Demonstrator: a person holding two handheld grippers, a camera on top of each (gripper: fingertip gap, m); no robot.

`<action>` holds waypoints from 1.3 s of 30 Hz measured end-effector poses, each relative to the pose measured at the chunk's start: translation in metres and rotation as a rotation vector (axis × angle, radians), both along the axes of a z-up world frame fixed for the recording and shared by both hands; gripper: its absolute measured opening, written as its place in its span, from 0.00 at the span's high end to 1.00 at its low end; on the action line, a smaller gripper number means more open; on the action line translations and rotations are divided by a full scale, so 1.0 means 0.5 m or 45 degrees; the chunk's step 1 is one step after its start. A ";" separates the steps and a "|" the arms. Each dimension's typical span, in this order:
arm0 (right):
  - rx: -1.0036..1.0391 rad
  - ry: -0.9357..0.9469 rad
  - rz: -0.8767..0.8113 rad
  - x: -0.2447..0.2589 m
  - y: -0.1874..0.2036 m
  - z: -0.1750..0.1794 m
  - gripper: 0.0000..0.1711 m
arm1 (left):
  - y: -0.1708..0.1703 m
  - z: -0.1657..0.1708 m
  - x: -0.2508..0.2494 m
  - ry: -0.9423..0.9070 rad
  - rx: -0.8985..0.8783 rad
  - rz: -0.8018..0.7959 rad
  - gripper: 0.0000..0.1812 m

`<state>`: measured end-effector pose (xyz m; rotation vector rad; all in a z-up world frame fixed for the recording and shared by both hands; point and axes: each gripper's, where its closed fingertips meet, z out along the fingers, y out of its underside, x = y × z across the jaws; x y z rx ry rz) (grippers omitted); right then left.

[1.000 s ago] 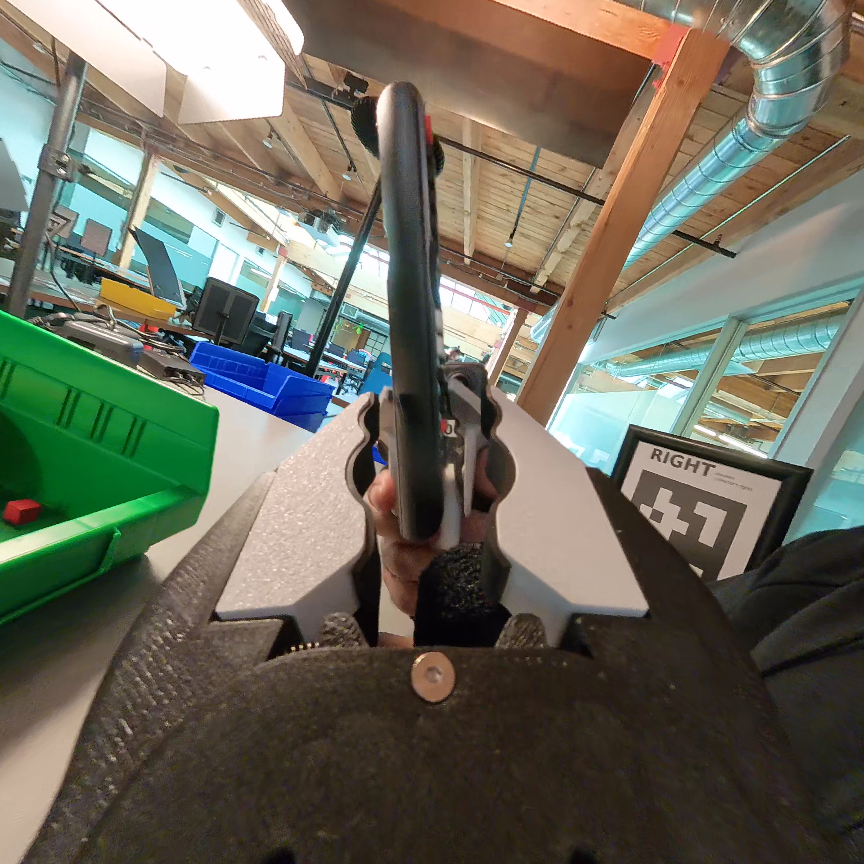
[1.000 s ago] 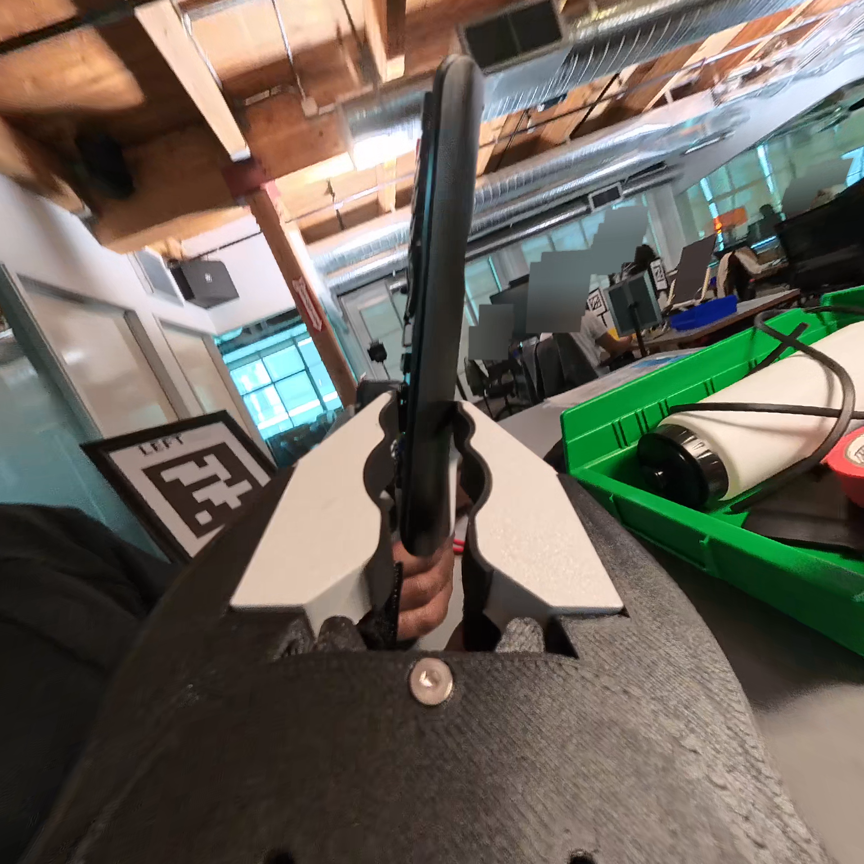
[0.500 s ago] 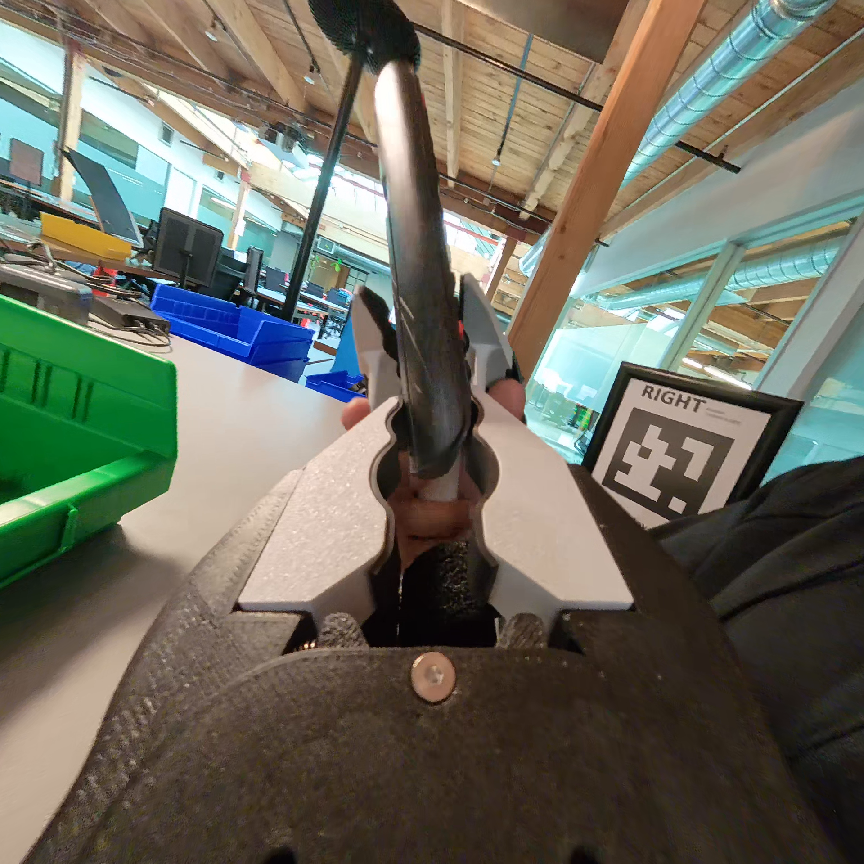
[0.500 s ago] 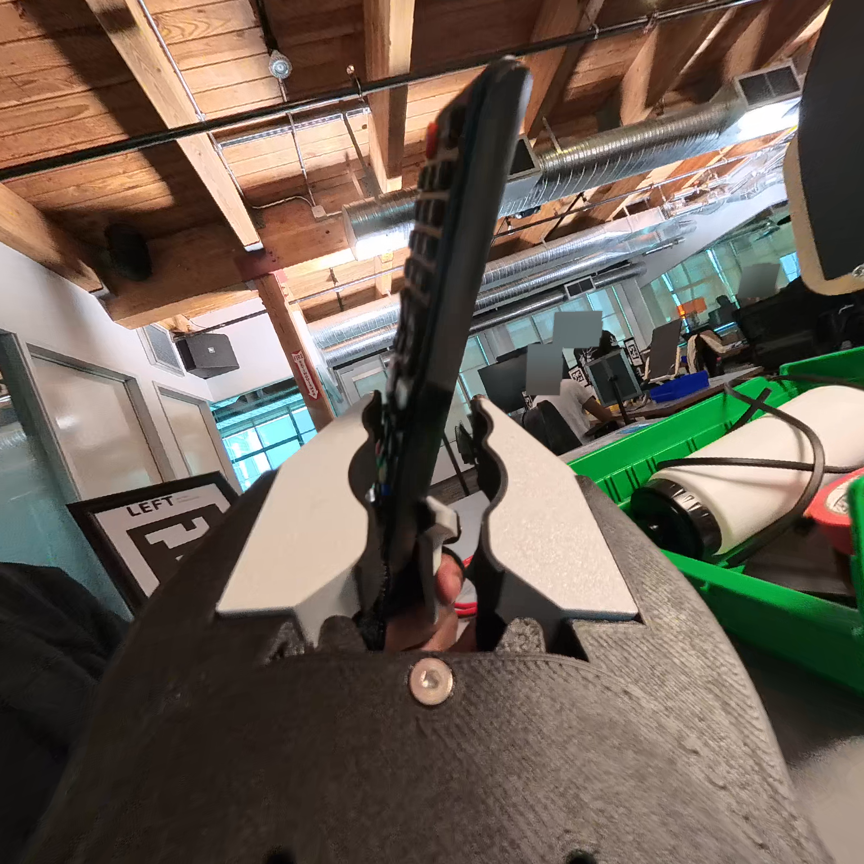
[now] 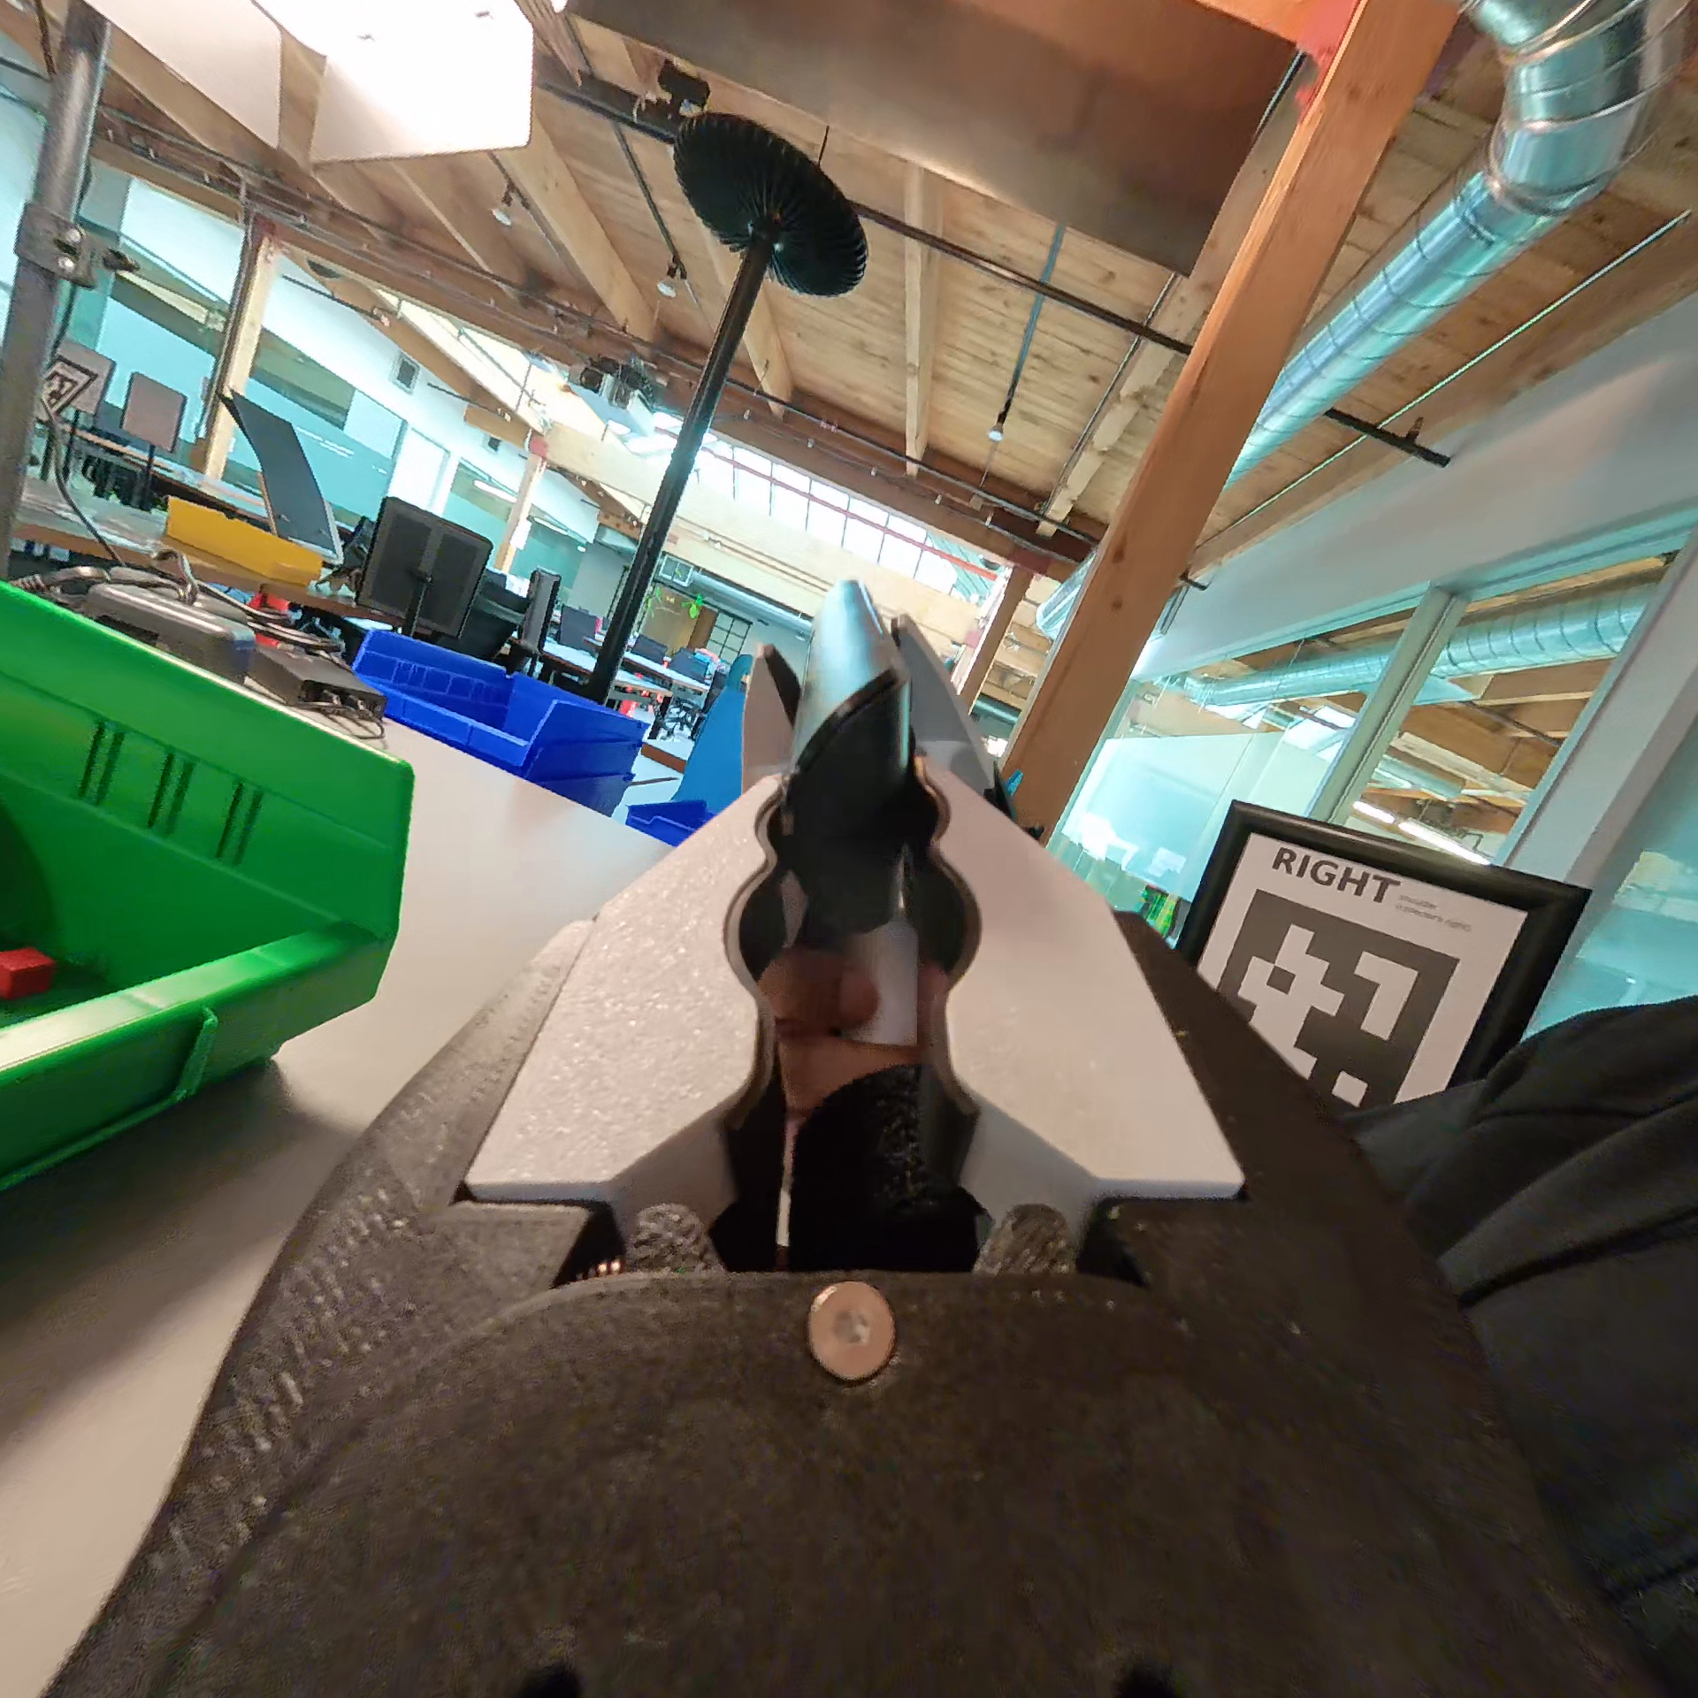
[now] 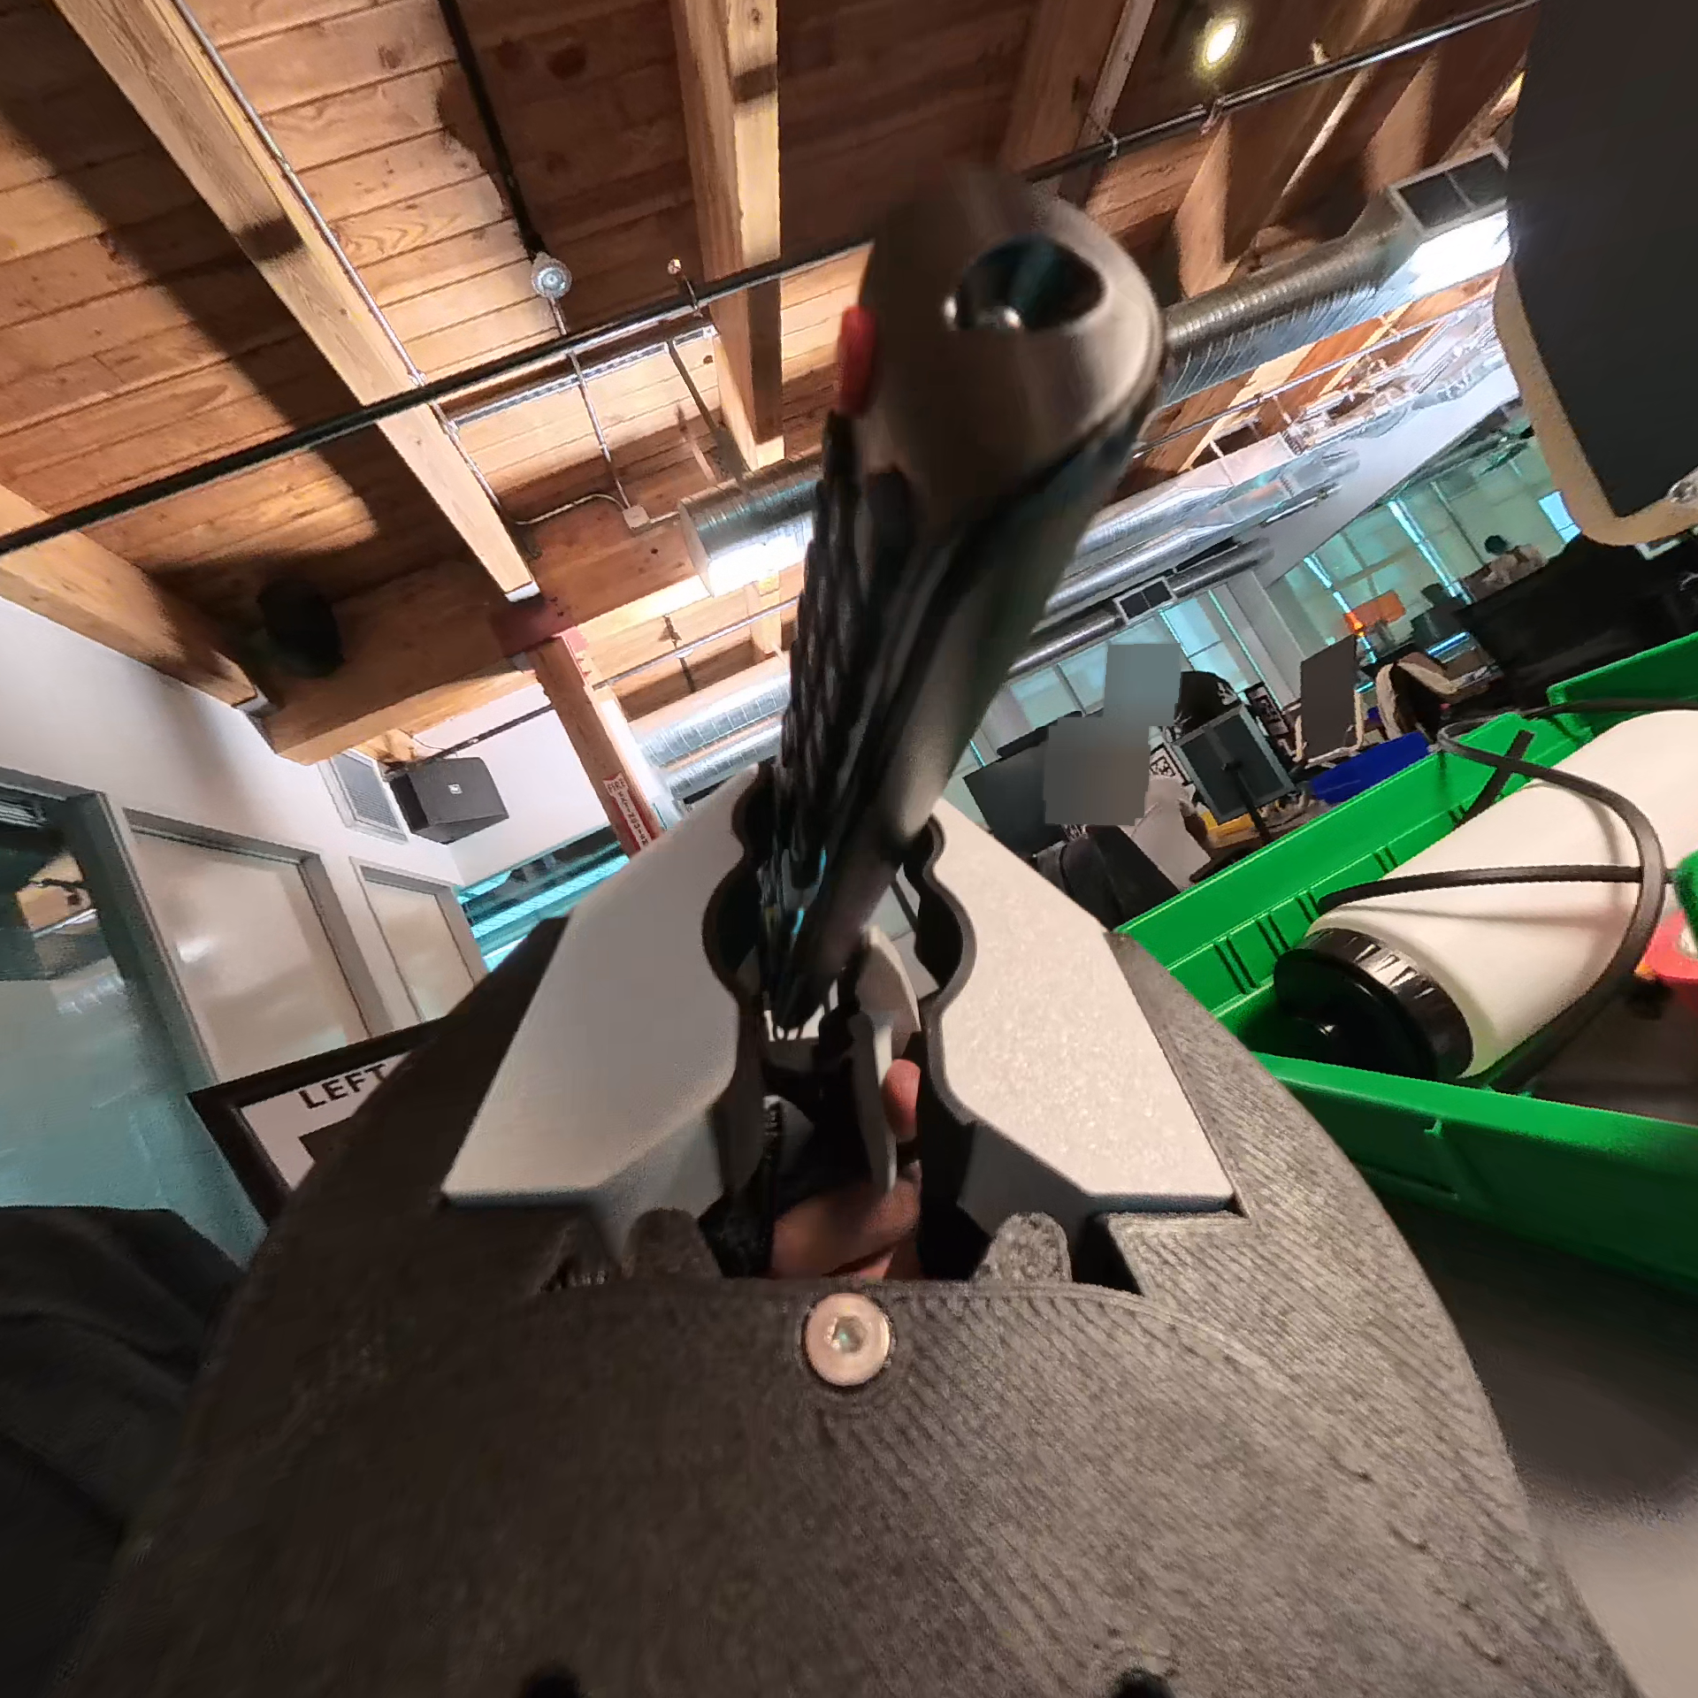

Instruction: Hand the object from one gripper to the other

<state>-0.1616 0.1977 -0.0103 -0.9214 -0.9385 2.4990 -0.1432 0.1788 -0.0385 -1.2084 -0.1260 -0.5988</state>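
The object is a black remote control (image 5: 850, 809) with rows of buttons and a red one near its top (image 6: 919, 597). My left gripper (image 5: 850, 799) is shut on its lower end. The remote tips away from that camera, so it looks short. My right gripper (image 6: 836, 818) faces the left one, with its jaws spread around the same end and a gap beside the remote. In the right wrist view the remote leans toward the camera. A left gripper finger (image 6: 882, 1001) shows below it. A right gripper finger (image 5: 937, 707) flanks the remote in the left wrist view.
A green bin (image 5: 184, 827) holding a red block (image 5: 23, 969) sits left on the grey table (image 5: 515, 854). Another green bin (image 6: 1286, 919) holds a white cylinder (image 6: 1516, 873) and a black cable. Framed marker cards (image 5: 1360, 974) (image 6: 303, 1103) stand behind. Blue bins (image 5: 505, 707) lie farther back. Less than 4 cm separates the two grippers' tips.
My left gripper closed on the remote and my right gripper's jaws widened. The remote, upright before, has tipped toward the right gripper's camera.
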 end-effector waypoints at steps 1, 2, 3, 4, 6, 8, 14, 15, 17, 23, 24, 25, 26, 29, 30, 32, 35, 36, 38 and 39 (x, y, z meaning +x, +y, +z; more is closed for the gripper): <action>0.012 -0.004 -0.003 -0.001 -0.003 -0.002 0.83 | -0.004 0.004 -0.003 -0.008 0.018 0.001 0.87; 0.024 -0.005 -0.023 -0.003 -0.003 -0.002 0.82 | -0.008 0.007 -0.007 -0.020 0.032 0.004 0.87; 0.044 -0.008 -0.040 -0.004 -0.003 -0.004 0.80 | -0.011 0.010 -0.012 -0.041 0.046 0.004 0.87; 0.079 -0.020 -0.037 -0.006 -0.009 -0.007 0.76 | -0.015 0.014 -0.017 -0.068 0.064 -0.001 0.87; 0.133 -0.040 -0.004 -0.008 -0.025 -0.015 0.73 | -0.022 0.022 -0.026 -0.118 0.103 -0.011 0.88; 0.181 -0.050 0.050 -0.007 -0.048 -0.023 0.77 | -0.029 0.028 -0.032 -0.153 0.134 -0.014 0.88; 0.192 -0.073 0.032 -0.012 -0.052 -0.031 0.25 | -0.021 0.027 -0.026 -0.186 0.120 -0.040 0.84; 0.177 -0.086 0.045 -0.014 -0.050 -0.033 0.25 | -0.019 0.026 -0.025 -0.179 0.116 -0.036 0.81; 0.149 -0.100 0.075 -0.015 -0.050 -0.035 0.86 | -0.016 0.024 -0.022 -0.159 0.103 -0.023 0.80; 0.188 -0.084 0.027 -0.015 -0.052 -0.034 0.77 | -0.028 0.030 -0.044 -0.144 0.145 0.065 0.88; 0.175 -0.083 0.016 -0.016 -0.046 -0.032 0.76 | -0.036 0.036 -0.053 -0.163 0.176 0.084 0.88; 0.158 -0.083 0.005 -0.016 -0.039 -0.030 0.75 | -0.044 0.040 -0.062 -0.187 0.202 0.094 0.88; 0.152 -0.089 0.006 -0.017 -0.037 -0.031 0.76 | -0.048 0.042 -0.066 -0.205 0.214 0.090 0.88; 0.124 -0.085 0.031 -0.015 -0.034 -0.030 0.79 | -0.046 0.043 -0.062 -0.225 0.214 0.063 0.88; 0.121 -0.085 0.029 -0.015 -0.032 -0.030 0.79 | -0.044 0.042 -0.061 -0.234 0.210 0.059 0.88; 0.124 -0.096 0.024 -0.017 -0.032 -0.032 0.82 | -0.032 0.032 -0.059 -0.240 0.160 0.051 0.84; 0.113 -0.098 0.064 -0.016 -0.037 -0.032 0.82 | -0.015 0.018 -0.039 -0.204 0.086 0.003 0.84; 0.106 -0.093 0.079 -0.014 -0.038 -0.031 0.81 | -0.013 0.015 -0.035 -0.187 0.073 0.000 0.88; 0.111 -0.100 0.082 -0.015 -0.041 -0.033 0.79 | -0.016 0.015 -0.035 -0.151 0.074 0.011 0.88; 0.125 -0.112 0.073 -0.019 -0.043 -0.036 0.78 | -0.017 0.015 -0.038 -0.146 0.074 0.024 0.88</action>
